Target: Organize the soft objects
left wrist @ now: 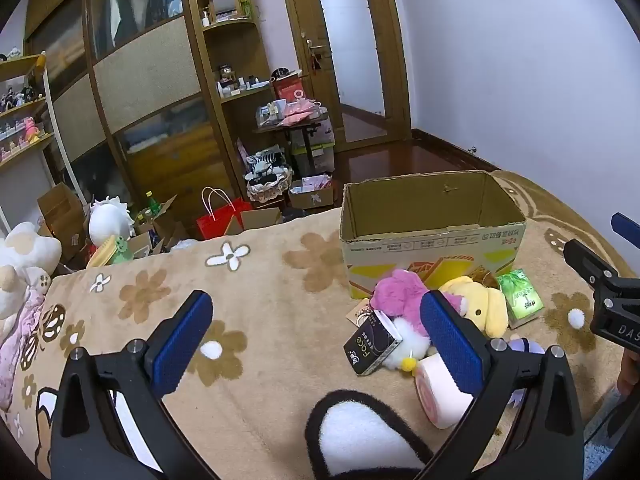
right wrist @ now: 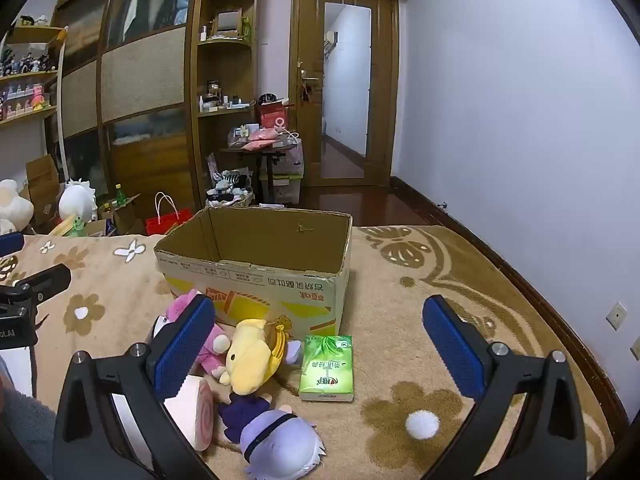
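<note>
An open-topped cardboard box [left wrist: 432, 236] [right wrist: 256, 276] stands on the flower-patterned blanket [left wrist: 260, 300]. In front of it lie a pink plush [left wrist: 400, 292] [right wrist: 212, 344], a yellow plush [left wrist: 480, 304] [right wrist: 248, 364], a pink swirl roll plush [left wrist: 440, 396] [right wrist: 200, 412], a purple-haired doll [right wrist: 280, 444], a green tissue pack [left wrist: 522, 294] [right wrist: 326, 368] and a black pack [left wrist: 372, 344]. My left gripper [left wrist: 316, 340] hovers open, left of the pile, holding nothing. My right gripper [right wrist: 320, 344] hovers open over the pile's right side, also holding nothing.
A black-edged white plush [left wrist: 360, 436] lies just under the left gripper. More plush toys [left wrist: 24, 264] sit at the bed's left edge. Beyond the bed are a red bag [left wrist: 218, 220], boxes, a wardrobe and a door. A wall runs along the right.
</note>
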